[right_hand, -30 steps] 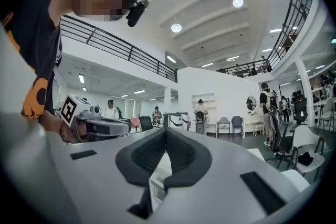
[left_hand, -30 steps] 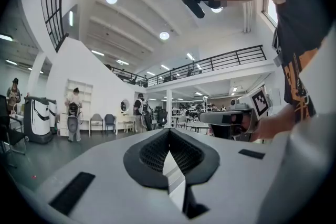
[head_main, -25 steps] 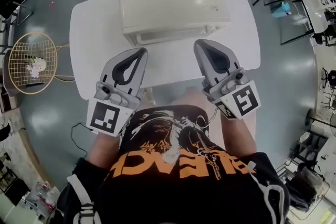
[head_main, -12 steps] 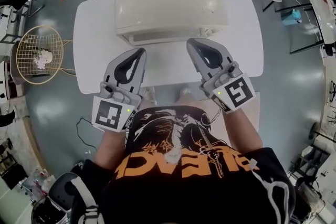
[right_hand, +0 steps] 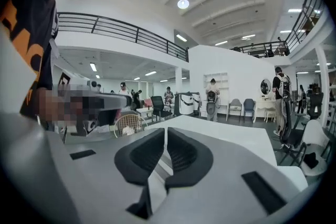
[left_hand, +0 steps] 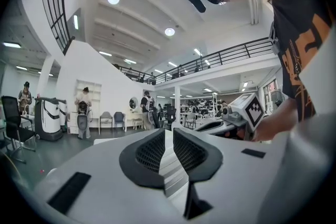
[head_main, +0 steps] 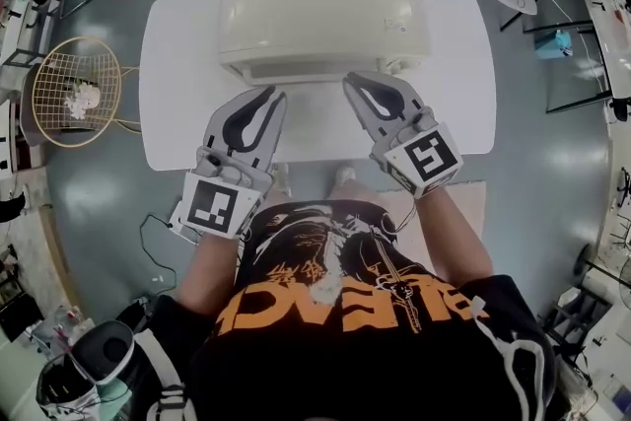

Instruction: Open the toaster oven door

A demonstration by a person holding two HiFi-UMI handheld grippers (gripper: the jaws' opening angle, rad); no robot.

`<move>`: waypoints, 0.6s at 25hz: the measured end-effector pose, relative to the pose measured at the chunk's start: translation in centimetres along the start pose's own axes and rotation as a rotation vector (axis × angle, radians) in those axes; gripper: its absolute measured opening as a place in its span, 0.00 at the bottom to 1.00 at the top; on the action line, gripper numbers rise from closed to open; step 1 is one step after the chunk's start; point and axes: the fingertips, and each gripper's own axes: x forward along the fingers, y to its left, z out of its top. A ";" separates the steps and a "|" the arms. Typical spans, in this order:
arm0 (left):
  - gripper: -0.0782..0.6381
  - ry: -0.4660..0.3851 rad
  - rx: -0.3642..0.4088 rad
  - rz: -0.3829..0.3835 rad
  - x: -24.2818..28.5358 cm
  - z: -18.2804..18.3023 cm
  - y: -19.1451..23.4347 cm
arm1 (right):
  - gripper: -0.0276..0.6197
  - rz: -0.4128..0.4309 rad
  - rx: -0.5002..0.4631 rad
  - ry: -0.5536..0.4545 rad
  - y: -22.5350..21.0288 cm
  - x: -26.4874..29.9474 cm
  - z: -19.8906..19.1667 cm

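Head view first: the toaster oven (head_main: 320, 10) is sitting at the back of the white table (head_main: 177, 64), and its door is looking shut. Compared to a second ago, both grippers are sitting closer to the oven's front. The right gripper (head_main: 352, 79) is the bigger change. It was angled off toward the oven's right corner, and now it's leaning in toward the middle, with its tips overlapping the oven's lower front edge. Can't tell from up here if it's actually touching. The left gripper (head_main: 273, 94) is now pointing at the oven's front with its tips just short of the edge, a bit further up the table than before. The wire basket (head_main: 44, 84) on the floor is sitting off to the left of the table.

Left gripper view: the jaws are standing slightly apart, a narrow gap at the tips, and nothing is sitting between them. The right gripper is showing off to the side.

Right gripper view: these jaws are barely cracked, just a thin slit between the pads, and nothing is in there either. They've just been opening up from fully closed. The white tabletop is stretching out beyond the tips, with the basket off to the left.
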 end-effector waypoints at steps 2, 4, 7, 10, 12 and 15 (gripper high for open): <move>0.19 -0.003 -0.004 0.002 0.0 -0.2 0.3 | 0.06 -0.012 -0.041 0.066 -0.4 1.2 -1.3; 0.19 -0.004 -0.006 0.001 -0.1 -0.2 0.4 | 0.06 -0.019 -0.077 0.129 -0.9 2.3 -2.4; 0.19 -0.020 -0.027 0.011 -0.4 0.4 0.7 | 0.06 -0.006 -0.104 0.218 -1.5 3.9 -3.9; 0.19 -0.038 -0.037 0.020 -0.6 0.8 0.9 | 0.06 0.020 -0.107 0.270 -1.6 4.9 -5.2; 0.19 -0.038 -0.034 0.024 -0.8 0.8 1.1 | 0.06 0.028 -0.108 0.287 -1.6 5.3 -5.9; 0.19 -0.034 -0.030 0.030 -1.2 0.7 1.5 | 0.06 0.033 -0.107 0.306 -1.5 5.7 -6.6</move>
